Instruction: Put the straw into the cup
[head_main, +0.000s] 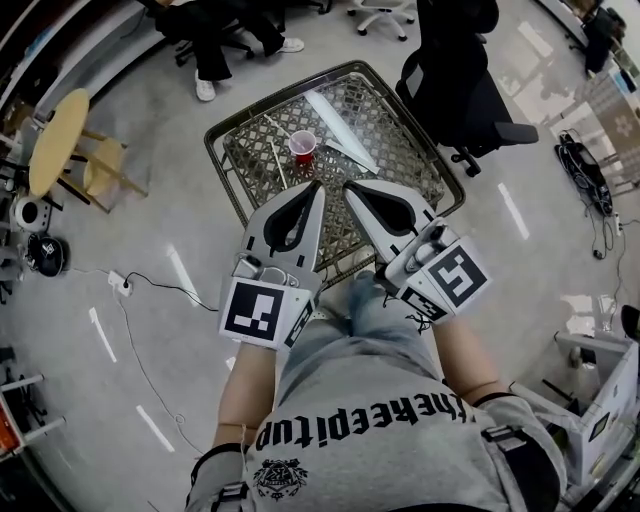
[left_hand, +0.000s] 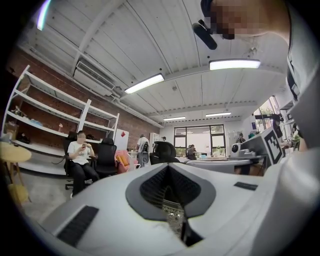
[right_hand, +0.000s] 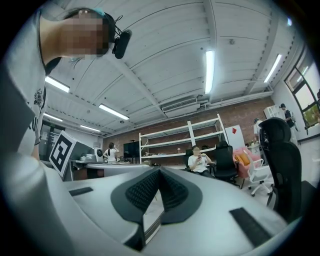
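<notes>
Head view shows the red cup (head_main: 303, 146) upright on the glass-topped surface (head_main: 400, 150). What looks like the straw (head_main: 279, 165) lies just to its left, too thin to be sure. The left gripper (head_main: 314, 188) and right gripper (head_main: 349, 188) hover over the near half, each pressed together on nothing. Best to spread the left one, lower it over the straw's middle and pinch gently. An office chair (head_main: 460, 90) stands beside the surface on a pale floor (head_main: 150, 330)

Bright, even indoor light from ceiling tubes (left_hand: 235, 64). White glare streaks on glossy floor (head_main: 514, 210) and glass table (head_main: 336, 110). Strong fisheye bend, dark vignette at corners. Up close, left gripper (left_hand: 169, 167) and right gripper (right_hand: 159, 171) read soft. Shadows faint.
</notes>
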